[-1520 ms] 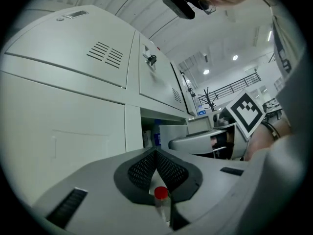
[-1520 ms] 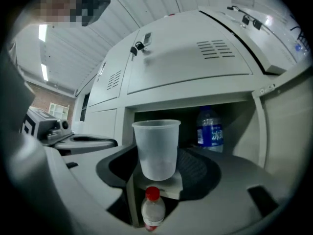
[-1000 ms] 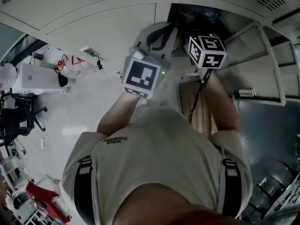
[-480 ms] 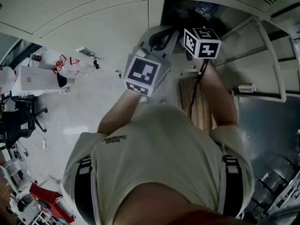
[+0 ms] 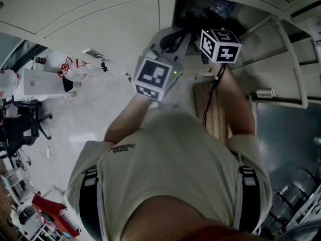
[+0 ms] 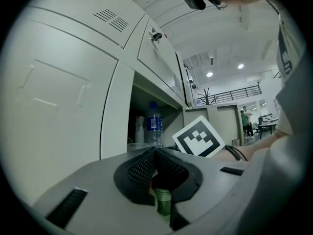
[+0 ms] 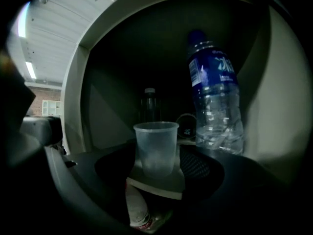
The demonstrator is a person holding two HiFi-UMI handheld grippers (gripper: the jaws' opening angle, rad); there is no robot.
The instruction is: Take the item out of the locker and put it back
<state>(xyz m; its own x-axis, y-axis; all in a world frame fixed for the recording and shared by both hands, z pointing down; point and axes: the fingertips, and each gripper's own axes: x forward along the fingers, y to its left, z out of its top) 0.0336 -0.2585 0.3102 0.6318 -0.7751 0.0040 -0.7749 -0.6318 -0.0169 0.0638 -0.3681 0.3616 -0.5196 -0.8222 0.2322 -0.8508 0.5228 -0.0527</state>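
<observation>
While I steered both grippers up at the bank of pale grey metal lockers [image 5: 100, 29], the right gripper [image 7: 157, 156] reached into the open dark compartment [image 5: 193, 11]. Its jaws stood wide and had just been opening further around the clear plastic cup [image 7: 155, 143], which stood upright between them, clear of the right pad. Just right of the cup stood the clear water bottle with a blue label [image 7: 215, 97], and a dark bottle with a white cap [image 7: 149, 104] stood behind. The left gripper [image 6: 155, 152] hung outside, jaws closed together on nothing, beside a closed locker door [image 6: 58, 92]. Below lay a pale glossy floor [image 5: 75, 124]; ceiling lights [image 6: 209, 74] lit the hall.
</observation>
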